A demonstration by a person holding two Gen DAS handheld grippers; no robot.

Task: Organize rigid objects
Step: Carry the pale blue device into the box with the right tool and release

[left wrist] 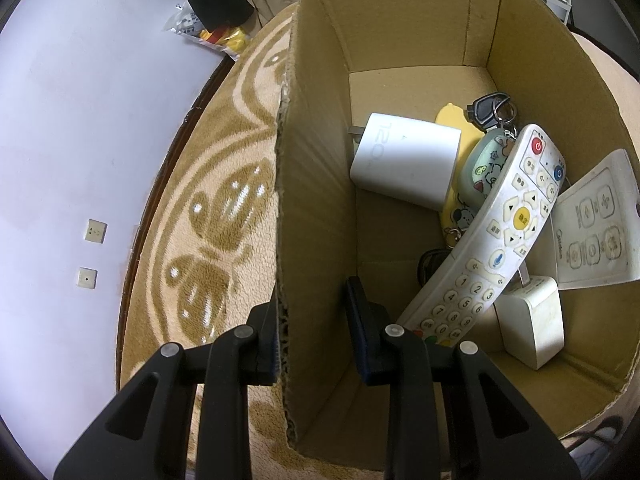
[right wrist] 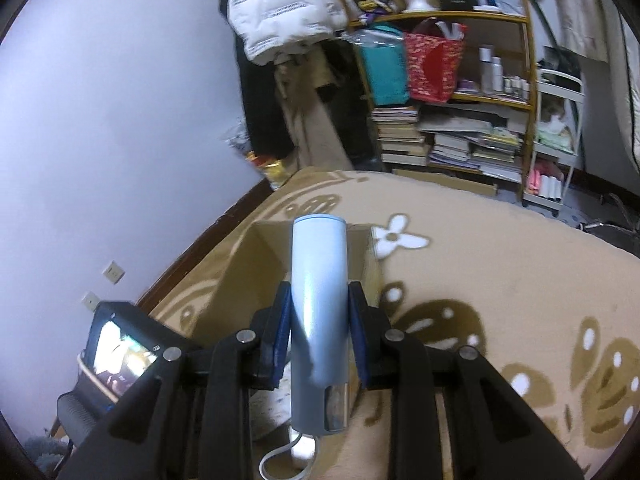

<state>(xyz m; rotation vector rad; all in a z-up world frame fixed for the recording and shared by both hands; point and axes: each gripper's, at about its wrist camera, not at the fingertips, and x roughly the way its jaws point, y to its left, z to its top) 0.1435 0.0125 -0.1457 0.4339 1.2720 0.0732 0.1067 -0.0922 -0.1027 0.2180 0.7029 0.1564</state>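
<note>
An open cardboard box [left wrist: 316, 208] stands on the patterned carpet. Inside it lie a white charger [left wrist: 404, 160], a long white remote [left wrist: 492, 240], a flat white remote [left wrist: 596, 220], a small white plug [left wrist: 530, 320], keys [left wrist: 490, 110] and a cartoon-printed case [left wrist: 488, 164]. My left gripper [left wrist: 312, 304] is open and straddles the box's left wall, one finger outside, one inside. My right gripper [right wrist: 319, 292] is shut on a light blue cylinder [right wrist: 318, 304] with a metallic end, held above the carpet, the box [right wrist: 248, 268] just beyond it.
A lilac wall with two sockets [left wrist: 92, 252] runs along the left. A cluttered shelf of books and bags [right wrist: 448, 112] stands at the back, a white cart [right wrist: 556, 140] beside it. A device with a lit screen [right wrist: 120, 352] sits at lower left. Carpet [right wrist: 500, 272] spreads to the right.
</note>
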